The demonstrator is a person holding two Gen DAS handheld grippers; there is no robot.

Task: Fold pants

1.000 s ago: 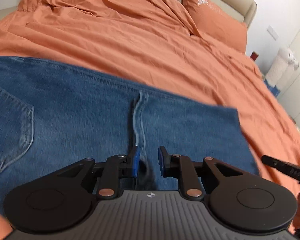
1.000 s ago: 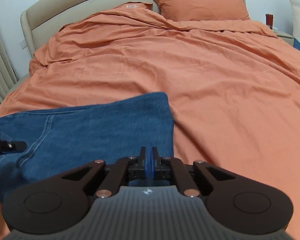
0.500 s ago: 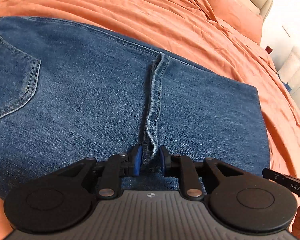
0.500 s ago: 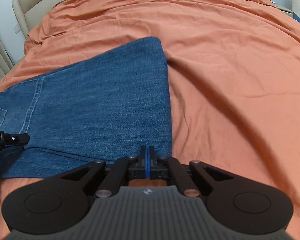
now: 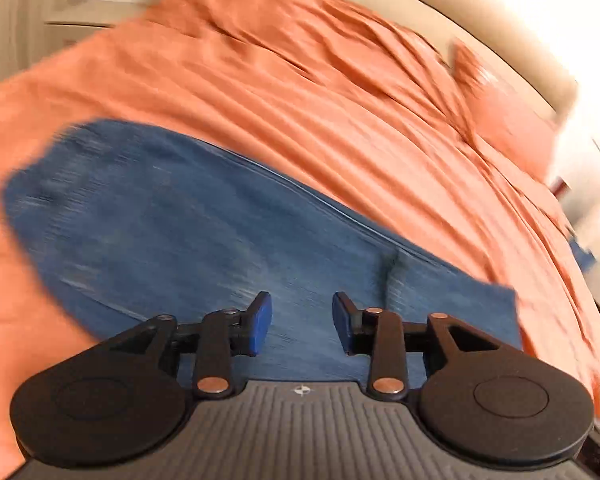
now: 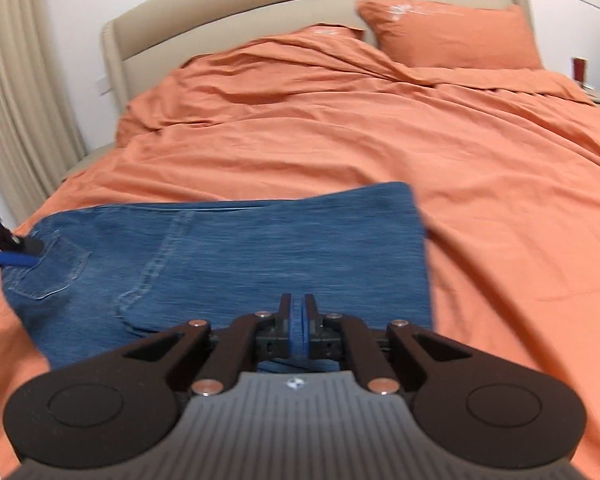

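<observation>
Orange bedding [image 6: 380, 140] covers the bed, and one pair of folded blue jeans [image 6: 260, 256] lies on it near the foot, well apart from the two orange pillows [image 6: 452, 36] at the beige headboard [image 6: 228, 12]. Left tongs [image 5: 302, 322] hover over the jeans, blue pads spread wide, holding nothing. Right tongs [image 6: 299, 326] sit at the jeans' near edge, pads pressed together; whether denim is pinched between them cannot be told
</observation>
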